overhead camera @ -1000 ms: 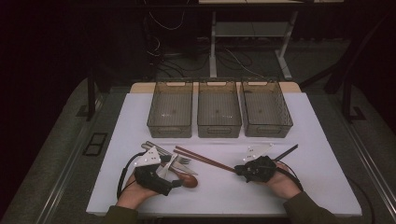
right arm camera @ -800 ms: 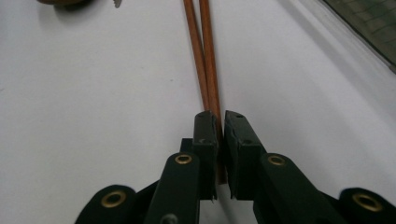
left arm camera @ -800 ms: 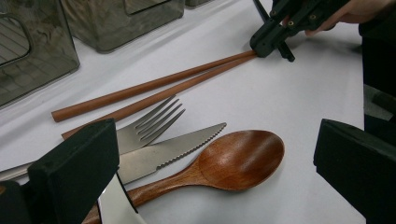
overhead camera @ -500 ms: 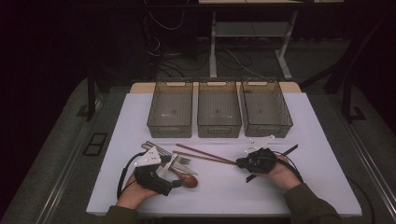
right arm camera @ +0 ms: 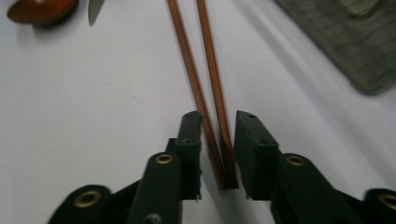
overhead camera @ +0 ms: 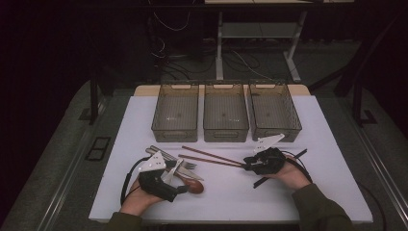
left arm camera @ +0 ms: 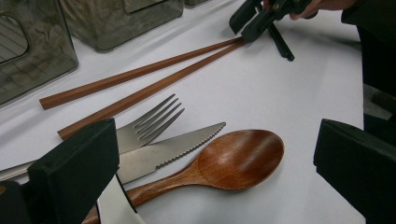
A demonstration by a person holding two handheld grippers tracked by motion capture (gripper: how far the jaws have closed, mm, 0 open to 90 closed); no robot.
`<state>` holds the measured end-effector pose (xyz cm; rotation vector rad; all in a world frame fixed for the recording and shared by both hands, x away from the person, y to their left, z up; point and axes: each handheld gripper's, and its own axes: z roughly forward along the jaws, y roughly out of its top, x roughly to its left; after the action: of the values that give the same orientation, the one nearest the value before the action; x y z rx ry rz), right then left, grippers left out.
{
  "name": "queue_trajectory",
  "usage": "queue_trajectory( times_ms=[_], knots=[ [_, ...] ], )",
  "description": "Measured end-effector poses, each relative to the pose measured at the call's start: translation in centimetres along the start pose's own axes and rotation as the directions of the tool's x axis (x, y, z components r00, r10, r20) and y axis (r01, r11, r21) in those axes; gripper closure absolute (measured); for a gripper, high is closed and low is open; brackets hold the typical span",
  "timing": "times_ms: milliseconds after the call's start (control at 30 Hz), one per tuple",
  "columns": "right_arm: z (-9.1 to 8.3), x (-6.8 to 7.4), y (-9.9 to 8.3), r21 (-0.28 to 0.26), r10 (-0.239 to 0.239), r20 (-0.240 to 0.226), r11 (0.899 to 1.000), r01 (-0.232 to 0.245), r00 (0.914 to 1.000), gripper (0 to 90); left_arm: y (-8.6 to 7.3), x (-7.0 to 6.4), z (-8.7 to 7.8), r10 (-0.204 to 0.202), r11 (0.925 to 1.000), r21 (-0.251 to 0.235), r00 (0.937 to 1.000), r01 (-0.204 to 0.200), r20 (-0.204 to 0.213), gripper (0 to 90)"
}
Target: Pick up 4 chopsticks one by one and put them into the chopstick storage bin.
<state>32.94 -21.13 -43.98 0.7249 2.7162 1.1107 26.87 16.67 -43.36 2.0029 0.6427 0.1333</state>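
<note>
On the white tabletop point(overhead camera: 231, 197), at the near left, the person's left hand point(overhead camera: 137, 201) holds the left black two-jaw gripper point(overhead camera: 182, 188), which rests low on the table beside a small heap of cutlery. In the left gripper view its jaws stand wide apart with nothing between them, and just ahead lie a dark brown wooden spoon point(left arm camera: 219, 163), a serrated steel table knife point(left arm camera: 168, 150) and a steel four-tined fork point(left arm camera: 144, 125), the three overlapping one another.

Further right, a pair of long reddish-brown wooden chopsticks point(overhead camera: 211, 158) lies flat on the table, side by side, running from the cutlery heap toward the right. Their right-hand ends sit between the jaws of the right black two-jaw gripper point(right arm camera: 218, 126), held by the person's right hand point(overhead camera: 288, 174). In the right gripper view the jaws are partly spread, one on each side of the two sticks, close to them; whether the pads already press the wood cannot be told.

Behind all this, three smoky translucent plastic bins point(overhead camera: 225, 111) stand in a row across the far part of the table, well apart from the chopsticks.
</note>
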Motion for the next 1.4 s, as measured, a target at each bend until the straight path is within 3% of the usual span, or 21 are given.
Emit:
queue_trajectory(
  times_ms=[100,133,200,400,600,1000,1400],
  knots=[
    [-0.4,0.0,0.2,-0.022,0.001,0.001,1.000,-0.001,1.0000,68.7,0.0,0.0,0.0,0.001,1.0000,-0.001,1.0000,-0.001,-0.001,0.0],
    [-0.8,0.1,0.3,-0.039,0.007,-0.014,0.999,-0.008,0.9999,75.0,0.0,0.0,0.0,0.001,1.0000,-0.001,1.0000,-0.001,-0.001,0.0],
    [-0.9,0.2,0.3,-0.034,0.007,-0.020,0.999,-0.008,0.9998,77.6,0.0,0.0,0.0,0.001,1.0000,-0.001,1.0000,-0.001,-0.001,0.0],
    [0.2,0.7,0.1,0.054,-0.026,-0.040,0.998,0.028,0.9989,89.0,0.0,0.0,-0.1,0.000,1.0000,-0.002,1.0000,0.000,-0.002,0.0],
    [0.5,0.4,0.0,0.067,-0.022,-0.011,0.998,0.023,0.9997,89.3,0.0,0.0,0.0,0.001,1.0000,-0.002,1.0000,-0.001,-0.001,0.0],
    [0.6,-1.5,-0.3,0.026,0.033,0.031,0.999,-0.034,0.9990,89.3,0.0,-0.1,0.0,-0.001,1.0000,0.000,1.0000,0.001,0.000,0.0],
    [1.0,-2.9,0.2,0.012,0.045,0.087,0.999,-0.046,0.9952,89.4,0.0,0.0,0.1,-0.003,1.0000,0.001,1.0000,0.003,0.000,0.0]
  ],
)
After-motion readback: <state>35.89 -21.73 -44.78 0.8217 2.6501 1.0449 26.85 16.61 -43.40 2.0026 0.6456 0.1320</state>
